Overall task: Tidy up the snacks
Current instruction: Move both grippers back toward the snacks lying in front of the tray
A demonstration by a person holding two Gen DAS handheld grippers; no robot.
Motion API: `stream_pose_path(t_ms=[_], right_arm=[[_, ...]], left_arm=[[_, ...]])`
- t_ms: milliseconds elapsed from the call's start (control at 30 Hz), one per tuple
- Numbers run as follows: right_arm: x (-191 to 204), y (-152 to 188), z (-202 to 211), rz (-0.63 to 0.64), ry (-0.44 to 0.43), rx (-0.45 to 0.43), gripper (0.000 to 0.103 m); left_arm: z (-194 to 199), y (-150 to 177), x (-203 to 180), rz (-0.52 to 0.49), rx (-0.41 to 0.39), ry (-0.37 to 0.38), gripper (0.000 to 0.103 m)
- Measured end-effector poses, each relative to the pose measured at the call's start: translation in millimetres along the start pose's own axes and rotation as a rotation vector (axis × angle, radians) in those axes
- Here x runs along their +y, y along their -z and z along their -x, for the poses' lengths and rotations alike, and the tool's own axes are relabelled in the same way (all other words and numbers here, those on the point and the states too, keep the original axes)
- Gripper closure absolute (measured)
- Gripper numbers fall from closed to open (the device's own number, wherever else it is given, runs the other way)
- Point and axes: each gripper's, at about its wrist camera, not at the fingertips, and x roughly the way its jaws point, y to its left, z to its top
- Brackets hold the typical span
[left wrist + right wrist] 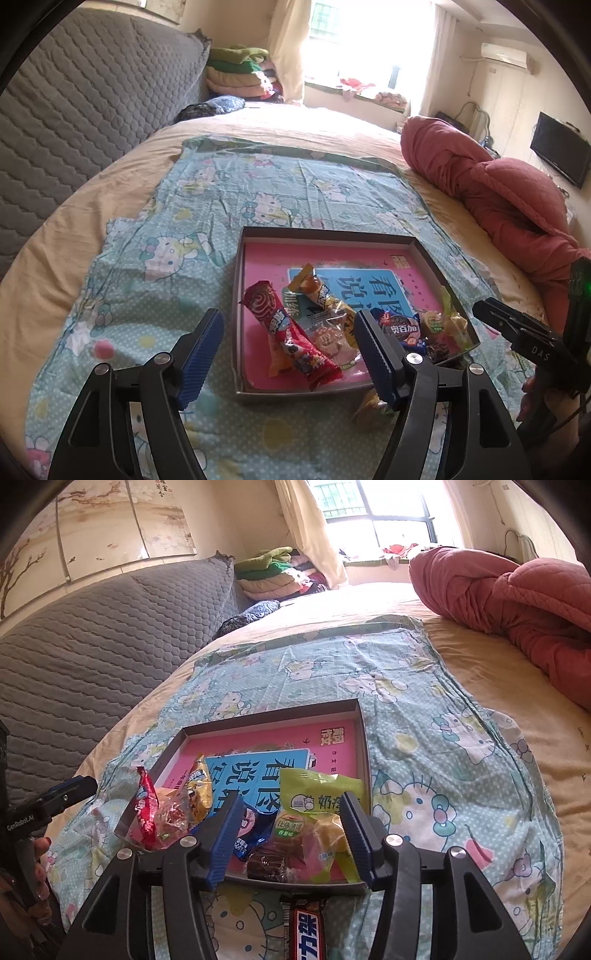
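Observation:
A shallow box (325,236) with a pink printed bottom lies on a Hello Kitty cloth (258,184) on the bed. It holds several snacks: a red wrapper (288,332), a yellow one (317,291), a blue pack (399,325) and a green pack (317,786). My left gripper (290,354) is open and empty above the box's near left part. My right gripper (291,834) is open and empty over the box's near edge (295,882). A Snickers bar (306,930) lies on the cloth outside the box, under the right gripper. A yellowish snack (369,410) lies outside the box's near edge.
A red quilt (498,192) is bundled at the right. A grey padded headboard (74,103) runs along the left. Folded clothes (243,70) are stacked at the far end by the window. The right gripper also shows in the left wrist view (524,328).

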Motion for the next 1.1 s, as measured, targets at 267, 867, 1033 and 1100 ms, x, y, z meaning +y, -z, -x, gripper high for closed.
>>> stream_pose_path(t_ms=[267, 867, 1033, 1100], right_arm=[[5.5, 1.8, 11.4, 0.026, 0.001, -0.014, 0.047], [20.6, 9.4, 44.0, 0.057, -0.008, -0.037, 0.039], [23.6, 12.4, 51.7, 0.064, -0.014, -0.039, 0.036], [25.1, 14.1, 54.9, 0.07, -0.013, -0.041, 0.035]], left_arm=[[10.7, 3.0, -0.4, 0.006, 0.005, 0.009, 0.028], [36.3, 13.2, -30.0, -0.048, 0.007, 0.065, 0.025], [40.3, 18.5, -38.7, -0.052, 0.024, 0.089, 0.025], [40.8, 20.5, -42.0, -0.061, 0.031, 0.092, 0.025]])
